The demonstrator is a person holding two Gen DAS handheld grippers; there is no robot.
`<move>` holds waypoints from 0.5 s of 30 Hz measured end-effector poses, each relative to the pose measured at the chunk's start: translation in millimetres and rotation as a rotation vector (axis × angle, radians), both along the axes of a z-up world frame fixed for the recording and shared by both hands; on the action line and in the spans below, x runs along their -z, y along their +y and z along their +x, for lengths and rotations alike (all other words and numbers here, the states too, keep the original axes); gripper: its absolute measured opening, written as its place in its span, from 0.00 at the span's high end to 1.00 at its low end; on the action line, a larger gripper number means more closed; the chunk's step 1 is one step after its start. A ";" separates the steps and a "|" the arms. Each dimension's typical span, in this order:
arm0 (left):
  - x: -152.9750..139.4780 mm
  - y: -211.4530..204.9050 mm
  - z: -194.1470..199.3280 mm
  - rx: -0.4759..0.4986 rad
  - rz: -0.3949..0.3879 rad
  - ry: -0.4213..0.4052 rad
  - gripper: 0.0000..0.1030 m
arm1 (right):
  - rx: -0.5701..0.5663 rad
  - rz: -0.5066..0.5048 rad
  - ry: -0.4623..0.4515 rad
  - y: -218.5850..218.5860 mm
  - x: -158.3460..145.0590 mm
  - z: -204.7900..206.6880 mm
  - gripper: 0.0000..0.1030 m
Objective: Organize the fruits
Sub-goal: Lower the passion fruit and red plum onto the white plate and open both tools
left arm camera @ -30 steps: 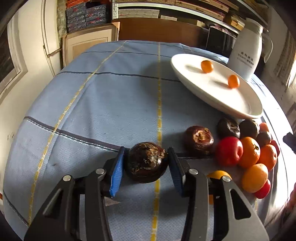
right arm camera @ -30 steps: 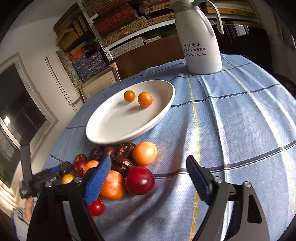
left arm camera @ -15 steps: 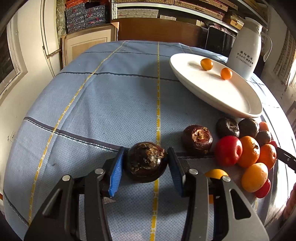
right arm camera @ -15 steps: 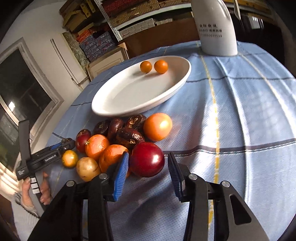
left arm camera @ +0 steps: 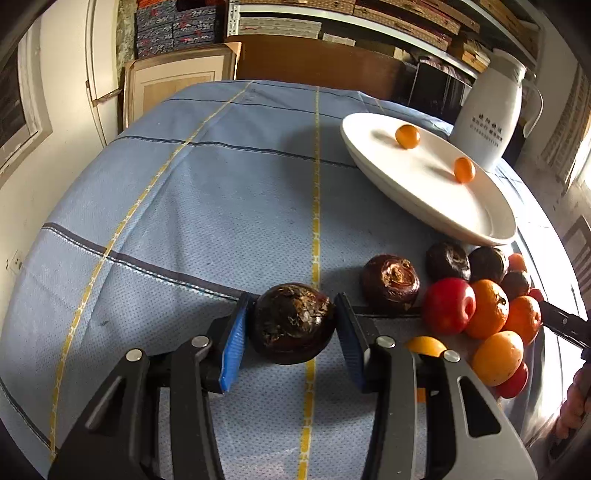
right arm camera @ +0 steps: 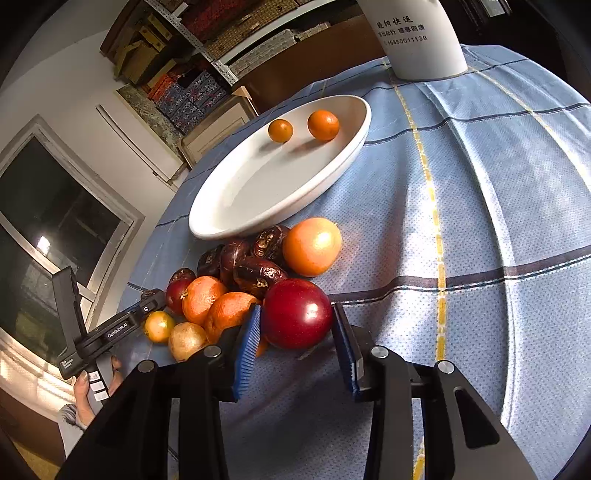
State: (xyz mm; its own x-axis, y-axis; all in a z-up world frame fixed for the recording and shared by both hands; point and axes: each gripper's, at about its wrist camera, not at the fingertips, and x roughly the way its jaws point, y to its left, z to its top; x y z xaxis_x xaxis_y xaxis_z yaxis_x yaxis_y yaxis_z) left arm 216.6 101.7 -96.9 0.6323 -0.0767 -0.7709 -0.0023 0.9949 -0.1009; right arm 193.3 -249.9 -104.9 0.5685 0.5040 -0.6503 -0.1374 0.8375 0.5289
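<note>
My left gripper (left arm camera: 291,334) is shut on a dark brown water chestnut (left arm camera: 291,323) just above the blue tablecloth. My right gripper (right arm camera: 295,332) has closed around a red plum (right arm camera: 297,314) at the front of the fruit pile; both blue pads touch it or nearly do. The pile holds oranges (right arm camera: 312,245), dark chestnuts (right arm camera: 258,275) and small red fruits (left arm camera: 448,304). A white oval plate (right arm camera: 258,184) with two small oranges (right arm camera: 323,125) lies behind the pile and also shows in the left wrist view (left arm camera: 424,184).
A white jug (right arm camera: 417,37) stands behind the plate, also seen in the left wrist view (left arm camera: 487,118). Shelves and boxes (left arm camera: 177,26) line the back wall. The table edge curves away at the left (left arm camera: 22,295).
My right gripper moved down and forward to the pile and its jaws narrowed around the red plum. My left gripper kept its hold on the chestnut and barely moved.
</note>
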 end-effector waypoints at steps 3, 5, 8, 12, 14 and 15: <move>-6.7 2.2 -3.7 -0.015 -0.005 -0.034 0.57 | 0.019 0.007 -0.032 -4.4 -6.6 -3.2 0.62; -15.4 1.7 -8.6 -0.018 -0.017 -0.074 0.57 | 0.032 0.005 -0.053 -6.5 -10.7 -4.4 0.62; -32.4 -7.2 -7.8 0.002 -0.036 -0.114 0.57 | 0.054 0.009 -0.080 -8.9 -20.0 -1.5 0.62; -57.1 -36.5 18.2 0.061 -0.035 -0.126 0.57 | 0.054 -0.023 -0.127 -1.8 -49.3 17.6 0.62; -65.2 -54.0 31.7 0.086 -0.012 -0.137 0.57 | 0.054 -0.053 -0.139 7.2 -62.9 36.9 0.62; -68.2 -65.9 43.1 0.101 0.001 -0.140 0.57 | 0.051 -0.068 -0.144 12.5 -66.4 48.1 0.62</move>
